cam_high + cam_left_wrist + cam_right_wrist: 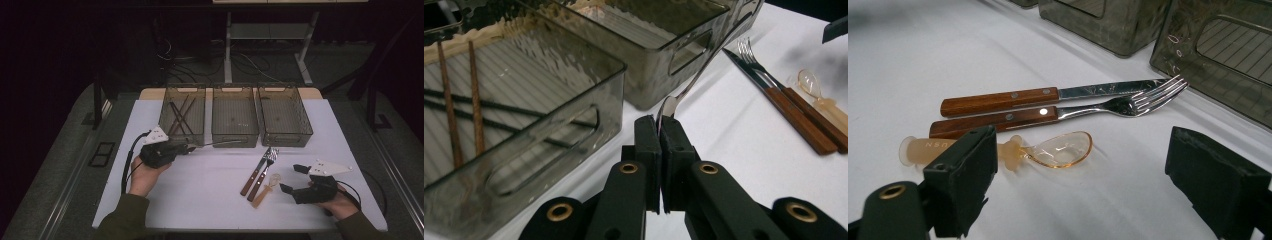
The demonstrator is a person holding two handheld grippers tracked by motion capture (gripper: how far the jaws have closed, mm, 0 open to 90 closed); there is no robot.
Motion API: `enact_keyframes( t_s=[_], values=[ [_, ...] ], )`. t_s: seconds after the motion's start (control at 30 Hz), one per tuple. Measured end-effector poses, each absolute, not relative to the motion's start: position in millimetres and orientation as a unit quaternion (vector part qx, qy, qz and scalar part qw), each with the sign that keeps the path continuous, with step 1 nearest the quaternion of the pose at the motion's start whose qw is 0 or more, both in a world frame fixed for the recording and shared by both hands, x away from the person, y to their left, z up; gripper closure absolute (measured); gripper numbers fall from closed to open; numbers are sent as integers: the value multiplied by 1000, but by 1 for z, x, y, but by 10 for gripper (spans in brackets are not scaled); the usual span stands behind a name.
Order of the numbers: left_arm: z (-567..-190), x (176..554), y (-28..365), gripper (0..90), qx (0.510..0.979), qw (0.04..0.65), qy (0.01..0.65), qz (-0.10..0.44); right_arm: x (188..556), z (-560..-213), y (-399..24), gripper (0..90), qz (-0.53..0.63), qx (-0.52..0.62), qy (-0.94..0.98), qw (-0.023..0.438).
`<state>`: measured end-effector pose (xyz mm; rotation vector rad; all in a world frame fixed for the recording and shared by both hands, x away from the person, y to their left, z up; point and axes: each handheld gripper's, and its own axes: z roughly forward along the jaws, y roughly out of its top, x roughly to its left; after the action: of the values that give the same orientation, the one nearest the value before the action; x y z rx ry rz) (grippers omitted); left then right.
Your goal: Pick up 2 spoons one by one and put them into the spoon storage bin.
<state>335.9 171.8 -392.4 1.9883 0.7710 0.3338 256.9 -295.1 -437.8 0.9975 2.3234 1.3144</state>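
"USN" on plastic spoon's handle (930, 146)

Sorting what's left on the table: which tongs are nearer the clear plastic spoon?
Right. The right tongs stand open just beside the plastic spoon; the left tongs are far across the table, shut on a metal spoon.

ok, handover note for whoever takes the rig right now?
Left gripper: shut on a metal spoon, held by its bowl end in front of the left bin.
Right gripper: open, nothing held, facing the knife, fork and plastic spoon on the table.
Done: chopsticks lie in the left bin.
Left: likely binning the metal spoon, then the other three.
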Motion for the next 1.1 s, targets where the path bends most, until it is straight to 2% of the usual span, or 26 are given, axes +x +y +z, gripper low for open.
enact_keyframes(
  t_s=[0.5, 0.83, 1.1],
  values=[
    [-371, 358, 143, 878, 791, 503, 316, 146, 256, -438, -297, 136, 457, 348, 805, 148],
    [-365, 386, 117, 878, 773, 504, 347, 165, 256, -438, -298, 135, 459, 348, 804, 148],
    [-365, 408, 92, 878, 769, 480, 376, 191, 255, -437, -298, 136, 461, 346, 804, 148]
  ],
)
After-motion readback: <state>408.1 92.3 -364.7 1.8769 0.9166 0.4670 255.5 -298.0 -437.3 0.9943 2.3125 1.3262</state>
